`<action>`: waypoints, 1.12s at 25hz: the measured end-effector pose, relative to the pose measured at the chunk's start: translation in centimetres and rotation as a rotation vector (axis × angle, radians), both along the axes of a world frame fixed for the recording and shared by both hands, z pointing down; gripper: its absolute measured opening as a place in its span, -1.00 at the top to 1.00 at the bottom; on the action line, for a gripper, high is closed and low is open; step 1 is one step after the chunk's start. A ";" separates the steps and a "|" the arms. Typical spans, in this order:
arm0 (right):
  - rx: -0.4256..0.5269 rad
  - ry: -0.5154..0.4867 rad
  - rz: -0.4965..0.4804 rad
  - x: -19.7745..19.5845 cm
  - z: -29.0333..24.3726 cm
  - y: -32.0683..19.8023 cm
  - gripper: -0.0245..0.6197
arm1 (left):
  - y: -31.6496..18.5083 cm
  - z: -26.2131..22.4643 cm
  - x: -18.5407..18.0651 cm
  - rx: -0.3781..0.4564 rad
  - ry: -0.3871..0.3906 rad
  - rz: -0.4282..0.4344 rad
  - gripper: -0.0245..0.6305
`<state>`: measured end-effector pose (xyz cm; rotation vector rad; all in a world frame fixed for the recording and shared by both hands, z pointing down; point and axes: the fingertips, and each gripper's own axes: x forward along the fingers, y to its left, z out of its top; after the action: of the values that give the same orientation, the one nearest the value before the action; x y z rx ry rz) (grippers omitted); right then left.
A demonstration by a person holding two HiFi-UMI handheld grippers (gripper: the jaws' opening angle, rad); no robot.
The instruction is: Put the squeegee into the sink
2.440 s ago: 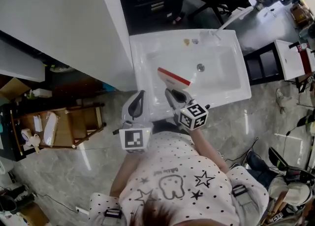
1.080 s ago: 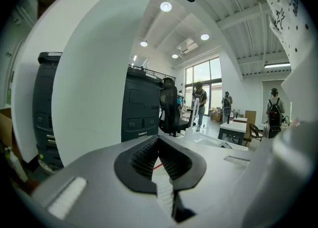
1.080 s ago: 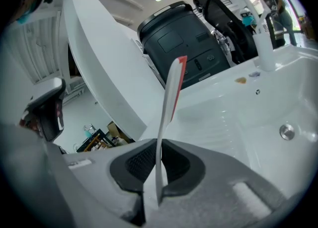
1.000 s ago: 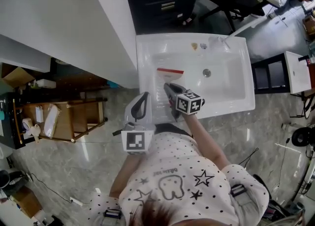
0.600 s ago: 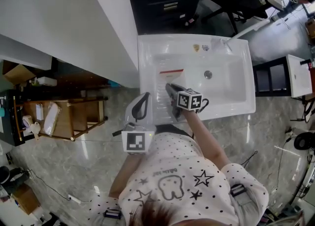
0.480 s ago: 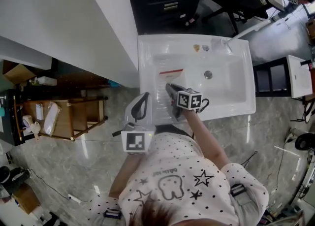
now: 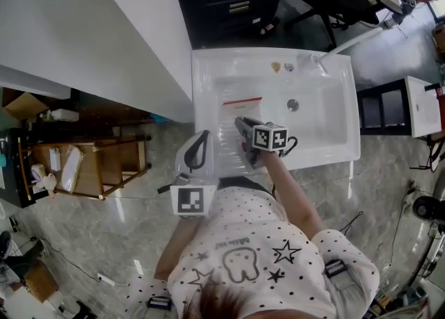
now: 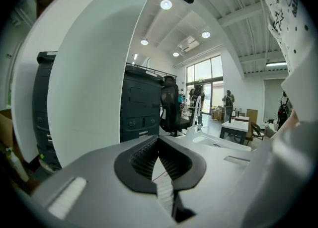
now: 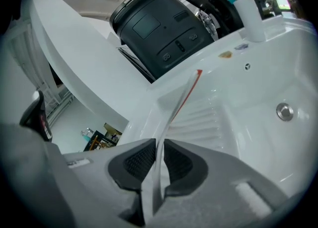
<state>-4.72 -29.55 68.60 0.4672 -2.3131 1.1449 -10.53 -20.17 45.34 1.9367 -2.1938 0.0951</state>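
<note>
Placement and grip. The squeegee (image 9: 180, 102) lay inside the sink (image 7: 327, 151), over the ribbed draining section (image 7: 226, 140) at the basin's left, well clear of the drain (image 7: 293, 105). Its red-edged blade pointed toward the far wall and its clear handle ran back toward the person. The handle sat between the jaws of the right tongs (image 7: 240, 124). In the right gripper view the jaws stood slightly parted, with a sliver of gap beside the handle, so the pads no longer clamped it. They had just been opening. I judge this to be the release: the tongs were angled down into the basin so that the blade end could settle on the ribs before the hold was given up. Whether the blade was fully resting on the ribs could not be confirmed.

The left tongs (image 7: 201, 137) hung just in front of the sink's near-left corner. Their jaws were closed tip to tip on nothing, and they took no part in the placement. They appeared to be parked there out of the working hand's way.

Change against the earlier frames. In the oldest head view the squeegee was carried above the middle of the basin, with its blade slanted toward the drain. It was now further left, squared to the ribs and lower in the basin. The right tongs had come down with it. The left tongs showed no shift. The task appeared all but complete, with only the withdrawal of the right tongs outstanding.
</note>
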 end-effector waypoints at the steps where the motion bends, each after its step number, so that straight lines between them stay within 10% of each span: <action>1: -0.007 -0.001 0.001 0.0 0.0 0.0 0.78 | 0.0 0.1 0.0 0.002 -0.008 0.002 0.94; 28: -0.162 0.129 0.026 1.8 2.6 -0.5 0.50 | 0.2 0.1 -0.5 -0.009 0.007 -0.025 0.94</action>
<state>-2.97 -30.07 71.16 0.4966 -2.0907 1.2647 -11.07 -19.94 45.40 1.9017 -2.2088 0.0937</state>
